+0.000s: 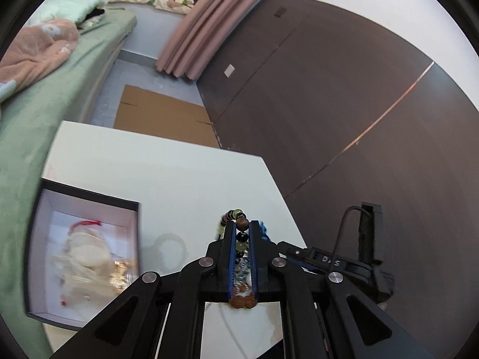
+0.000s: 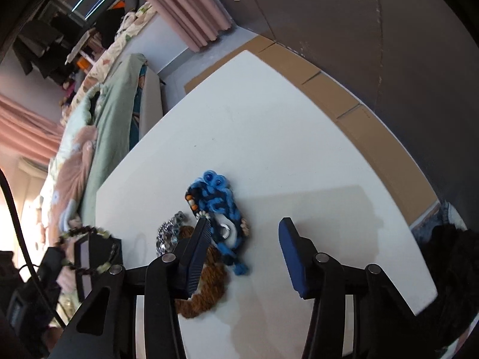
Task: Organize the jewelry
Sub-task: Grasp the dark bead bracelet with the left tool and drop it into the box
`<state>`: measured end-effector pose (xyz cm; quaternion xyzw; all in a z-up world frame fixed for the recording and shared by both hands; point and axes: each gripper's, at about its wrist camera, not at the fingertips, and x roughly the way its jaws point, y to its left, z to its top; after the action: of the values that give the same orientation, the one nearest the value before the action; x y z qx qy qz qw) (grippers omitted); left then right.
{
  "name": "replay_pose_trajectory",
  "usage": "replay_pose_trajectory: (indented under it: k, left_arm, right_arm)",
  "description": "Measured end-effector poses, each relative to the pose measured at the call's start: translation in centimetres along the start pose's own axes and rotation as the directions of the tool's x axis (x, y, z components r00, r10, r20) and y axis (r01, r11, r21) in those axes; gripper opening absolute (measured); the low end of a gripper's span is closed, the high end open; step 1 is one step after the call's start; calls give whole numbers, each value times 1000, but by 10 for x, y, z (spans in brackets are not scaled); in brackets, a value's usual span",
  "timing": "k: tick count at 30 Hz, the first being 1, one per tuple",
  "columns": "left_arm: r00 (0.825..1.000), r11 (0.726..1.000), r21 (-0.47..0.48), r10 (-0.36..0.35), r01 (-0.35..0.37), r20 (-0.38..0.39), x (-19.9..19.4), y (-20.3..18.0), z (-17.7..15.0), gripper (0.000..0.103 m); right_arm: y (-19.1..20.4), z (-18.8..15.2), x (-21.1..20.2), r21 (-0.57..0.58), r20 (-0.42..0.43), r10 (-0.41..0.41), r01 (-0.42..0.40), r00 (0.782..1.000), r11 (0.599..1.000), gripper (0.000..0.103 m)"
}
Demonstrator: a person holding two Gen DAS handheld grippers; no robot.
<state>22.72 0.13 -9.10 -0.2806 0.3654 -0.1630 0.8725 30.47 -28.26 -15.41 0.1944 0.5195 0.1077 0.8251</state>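
L gripper point(image 1: 242, 229) clamped on beaded bracelet point(image 1: 241, 224), lifted above white table point(image 1: 167, 173), right of open box point(image 1: 89, 233). R gripper point(image 2: 244, 224) jaws apart over blue braided bracelet point(image 2: 215, 206) on table.

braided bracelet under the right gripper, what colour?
Light blue and dark navy braided bracelet, clearest in the right wrist view.

Bedroom; bed point(image 1: 60, 89), curtains point(image 1: 203, 30)

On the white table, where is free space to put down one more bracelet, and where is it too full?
The white table is bare beyond the blue braided bracelet, toward the cardboard, and on the side of the right gripper's blue pad. It is crowded where the blue, brown braided and silver pieces lie together.
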Motion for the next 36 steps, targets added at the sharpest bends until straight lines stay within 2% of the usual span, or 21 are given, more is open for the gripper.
replay_pose_trajectory:
  k: [3, 6, 7, 8, 9, 12, 17, 21, 25, 26, 28, 30, 32, 36]
  left_arm:
    - [1000, 1000, -12, 9, -8, 19, -11, 9, 5, 8]
    - [999, 999, -30, 22, -21, 35, -22, 19, 8, 8]
    - [999, 999, -36, 24, -22, 40, -25, 21, 10, 8]
    - [999, 999, -41, 26, -24, 46, -28, 24, 11, 8]
    - [998, 999, -45, 29, -27, 51, -31, 26, 12, 8]
    - [998, 998, -58, 35, -31, 61, -43, 32, 13, 8]
    - [996, 996, -70, 55, -50, 74, -56, 41, 15, 8]
    - [996, 995, -91, 54, -47, 73, -65, 50, 15, 8]
    - [996, 988, -147, 56, -45, 69, -69, 62, 16, 9]
    - [996, 985, -164, 67, -57, 54, -69, 65, 16, 12]
    - [996, 978, -196, 83, -75, 32, -68, 72, 15, 29]
    - [993, 972, -216, 105, -94, 43, -73, 76, 14, 61]
    - [987, 970, -212, 140, -121, 79, -83, 76, 14, 71]
    - [980, 968, -210, 163, -136, 115, -96, 79, 15, 72]
  right_arm:
    - [12, 4, 10, -47, 11, -56, 56, 998, 997, 50]
    - [18, 5, 21, -63, -9, -92, 92, 996, 994, 40]
    - [20, 5, 20, -75, 6, -114, 114, 993, 991, 31]
    - [22, 5, 21, -88, 7, -137, 137, 991, 987, 14]
    - [22, 4, 23, -84, -4, -143, 142, 990, 986, 10]
    - [18, 2, 17, -27, -6, -110, 110, 994, 994, 9]
    - [17, -3, -8, 31, 57, -48, 47, 997, 998, 8]
    - [25, -10, -31, 41, 125, 6, -11, 992, 999, 8]
    - [41, -16, -46, 23, 156, 73, -77, 985, 997, 8]
    - [45, -19, -49, 13, 162, 91, -94, 983, 995, 8]
    - [57, -21, -52, -10, 174, 136, -136, 975, 991, 8]
    - [72, -24, -56, -49, 190, 183, -176, 965, 983, 5]
    - [84, -28, -59, -86, 198, 228, -215, 953, 973, 5]
    - [112, -38, -61, -167, 198, 288, -257, 937, 952, 5]
